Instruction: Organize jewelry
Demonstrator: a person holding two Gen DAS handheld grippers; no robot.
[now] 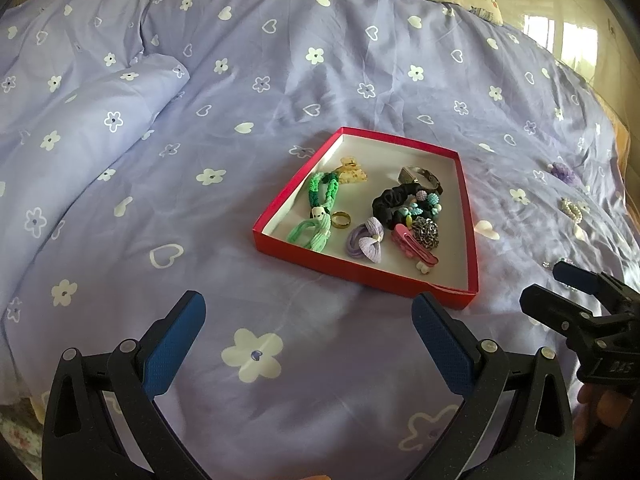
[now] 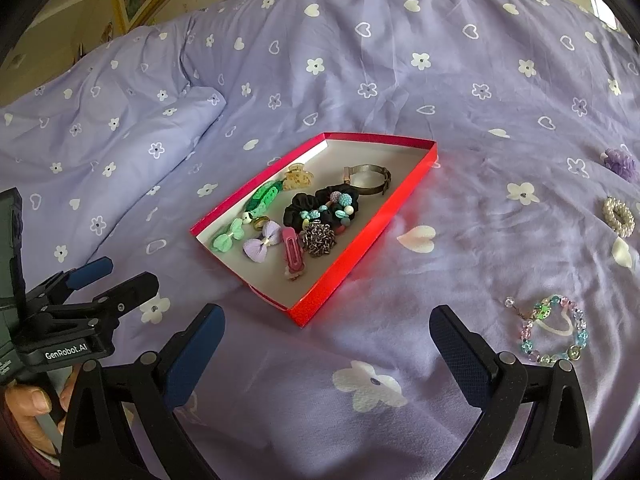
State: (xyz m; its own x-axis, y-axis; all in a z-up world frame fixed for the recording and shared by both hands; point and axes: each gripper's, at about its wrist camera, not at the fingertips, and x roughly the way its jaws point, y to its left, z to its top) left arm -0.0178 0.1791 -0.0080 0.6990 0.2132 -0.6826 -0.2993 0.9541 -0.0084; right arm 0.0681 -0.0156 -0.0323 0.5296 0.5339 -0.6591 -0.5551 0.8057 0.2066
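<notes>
On the left gripper point(image 2: 114, 278) I read "GenRobot.AI" (white lettering). Both it and the right gripper point(image 2: 326, 354) hover wide apart, empty, near the red tray point(image 2: 340, 276).

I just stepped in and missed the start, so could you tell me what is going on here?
A person holds two grippers over a bed, tidying jewelry. The left gripper and right gripper are both open and empty. The red tray already holds hair ties, clips, a watch and a ring. A beaded bracelet, pearl scrunchie and purple piece lie outside on the sheet.
</notes>
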